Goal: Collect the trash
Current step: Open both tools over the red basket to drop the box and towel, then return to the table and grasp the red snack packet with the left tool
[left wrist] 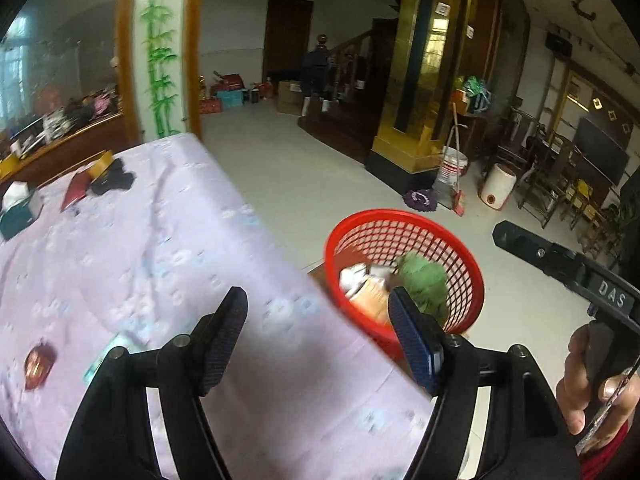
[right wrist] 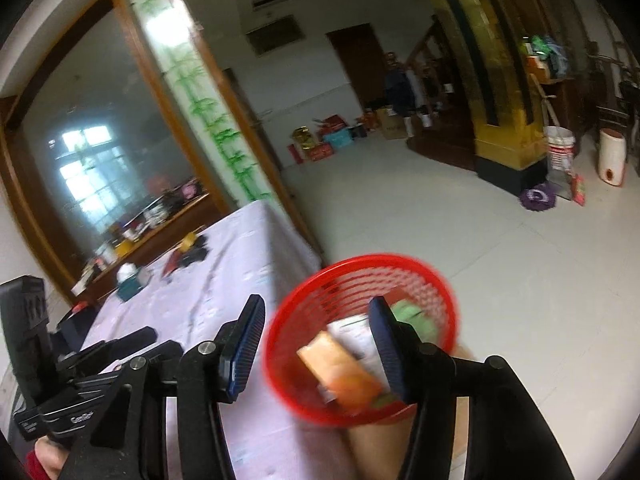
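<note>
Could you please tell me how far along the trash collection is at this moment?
Partly done: the red basket beside the table already holds a green wad and orange packaging. Nothing is in hand; the left claw and right claw are both open. A red wrapper remains on the tablecloth.

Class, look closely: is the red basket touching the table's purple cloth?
Cannot tell. In both wrist views the red basket overlaps the purple cloth's edge, so neither shows contact or gap.
</note>
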A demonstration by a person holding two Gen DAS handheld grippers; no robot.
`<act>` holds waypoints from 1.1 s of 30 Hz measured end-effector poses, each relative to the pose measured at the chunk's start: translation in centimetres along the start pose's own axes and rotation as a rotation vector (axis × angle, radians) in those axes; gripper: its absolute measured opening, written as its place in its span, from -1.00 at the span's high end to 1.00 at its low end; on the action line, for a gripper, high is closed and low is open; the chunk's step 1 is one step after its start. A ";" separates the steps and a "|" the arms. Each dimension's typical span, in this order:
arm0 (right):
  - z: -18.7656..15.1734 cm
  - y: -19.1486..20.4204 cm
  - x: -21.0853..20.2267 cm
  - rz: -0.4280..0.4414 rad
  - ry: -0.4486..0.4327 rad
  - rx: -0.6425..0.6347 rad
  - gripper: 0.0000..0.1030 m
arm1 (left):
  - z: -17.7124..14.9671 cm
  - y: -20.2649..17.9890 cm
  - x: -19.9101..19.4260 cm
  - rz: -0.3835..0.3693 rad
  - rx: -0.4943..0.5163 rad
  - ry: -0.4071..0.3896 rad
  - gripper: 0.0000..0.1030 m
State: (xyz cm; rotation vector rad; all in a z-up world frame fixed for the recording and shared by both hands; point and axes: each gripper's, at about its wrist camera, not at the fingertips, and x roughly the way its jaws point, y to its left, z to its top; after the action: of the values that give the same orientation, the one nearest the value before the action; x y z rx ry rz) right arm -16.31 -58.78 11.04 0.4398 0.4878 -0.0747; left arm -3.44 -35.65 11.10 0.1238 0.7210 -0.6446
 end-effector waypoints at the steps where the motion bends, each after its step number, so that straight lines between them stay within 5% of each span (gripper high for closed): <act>1: -0.4 0.9 0.1 0.010 0.008 -0.013 -0.18 | -0.5 0.6 -0.7 0.009 -0.008 -0.001 -0.39; 9: -3.8 7.8 1.4 0.098 0.083 -0.126 -0.24 | -4.4 6.5 -5.6 0.107 -0.053 0.003 -0.41; 21: -6.4 13.6 2.5 0.164 0.148 -0.251 -0.31 | -7.9 25.3 -7.9 0.389 -0.316 0.054 -0.43; 25: -6.9 14.4 2.9 0.170 0.162 -0.263 -0.31 | -8.3 29.2 -6.5 0.381 -0.368 0.077 -0.42; 33: -7.4 15.2 3.8 0.166 0.189 -0.276 -0.32 | -7.9 31.0 -2.4 0.252 -0.378 0.138 -0.35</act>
State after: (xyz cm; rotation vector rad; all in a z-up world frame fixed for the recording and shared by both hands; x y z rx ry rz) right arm -13.60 -41.73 9.33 0.2157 0.6359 0.1942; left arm 8.90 -7.06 3.31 -0.0895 0.9315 -0.2538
